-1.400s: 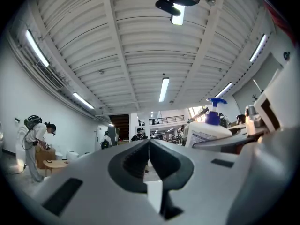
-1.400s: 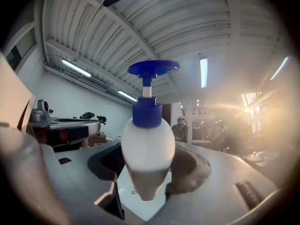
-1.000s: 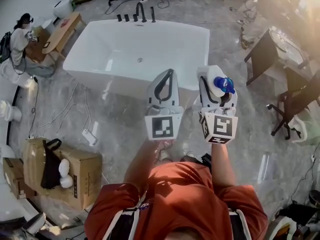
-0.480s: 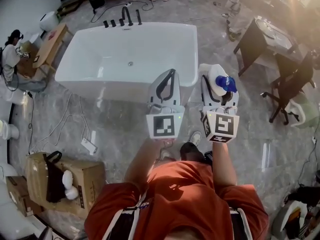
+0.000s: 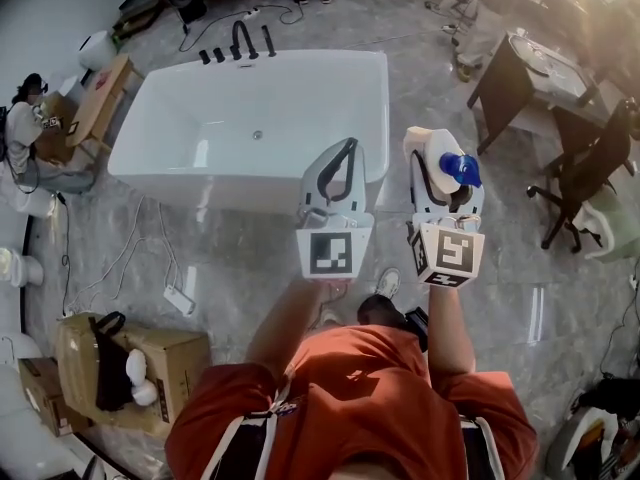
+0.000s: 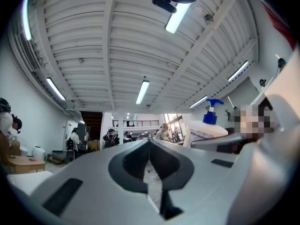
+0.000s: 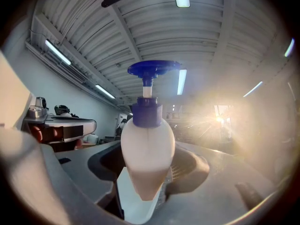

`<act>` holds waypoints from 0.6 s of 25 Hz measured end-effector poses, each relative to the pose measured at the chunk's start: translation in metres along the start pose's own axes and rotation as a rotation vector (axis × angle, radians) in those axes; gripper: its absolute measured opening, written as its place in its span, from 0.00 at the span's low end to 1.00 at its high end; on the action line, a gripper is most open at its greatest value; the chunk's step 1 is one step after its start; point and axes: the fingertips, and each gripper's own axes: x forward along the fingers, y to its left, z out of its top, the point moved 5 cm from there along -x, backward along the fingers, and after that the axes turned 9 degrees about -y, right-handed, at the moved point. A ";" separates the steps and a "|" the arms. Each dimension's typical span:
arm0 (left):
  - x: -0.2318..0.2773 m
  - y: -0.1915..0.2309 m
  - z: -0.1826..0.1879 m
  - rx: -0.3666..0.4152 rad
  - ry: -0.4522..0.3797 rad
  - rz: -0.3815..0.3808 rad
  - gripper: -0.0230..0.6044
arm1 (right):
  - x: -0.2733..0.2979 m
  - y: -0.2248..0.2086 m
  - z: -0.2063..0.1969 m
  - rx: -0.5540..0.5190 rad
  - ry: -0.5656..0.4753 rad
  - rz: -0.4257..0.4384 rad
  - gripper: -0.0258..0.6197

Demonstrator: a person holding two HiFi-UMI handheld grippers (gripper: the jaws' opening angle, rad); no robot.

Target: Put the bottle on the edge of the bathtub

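Both grippers are now standing nearer the bathtub's (image 5: 200, 173) right end than a second ago. The right gripper (image 7: 145, 191) is clamping the white bottle (image 7: 147, 144) with the blue pump, upright between its jaws. The left gripper (image 6: 149, 146), just beside it, is keeping its jaws together on nothing. The bathtub is lying ahead and to the left, below the bottle.

White bottle (image 5: 436, 160) with blue pump top, white bathtub (image 5: 250, 118) with black taps, grey marbled floor (image 5: 230, 258), orange shirt (image 5: 350, 398), brown cardboard box (image 5: 150, 363).
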 end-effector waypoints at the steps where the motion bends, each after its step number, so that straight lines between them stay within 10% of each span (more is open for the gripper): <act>1: 0.008 -0.004 -0.003 0.002 0.001 -0.004 0.06 | 0.004 -0.008 -0.004 -0.001 0.004 -0.002 0.46; 15: 0.130 -0.054 -0.050 -0.031 0.012 -0.030 0.06 | 0.078 -0.110 -0.038 0.028 0.003 -0.030 0.46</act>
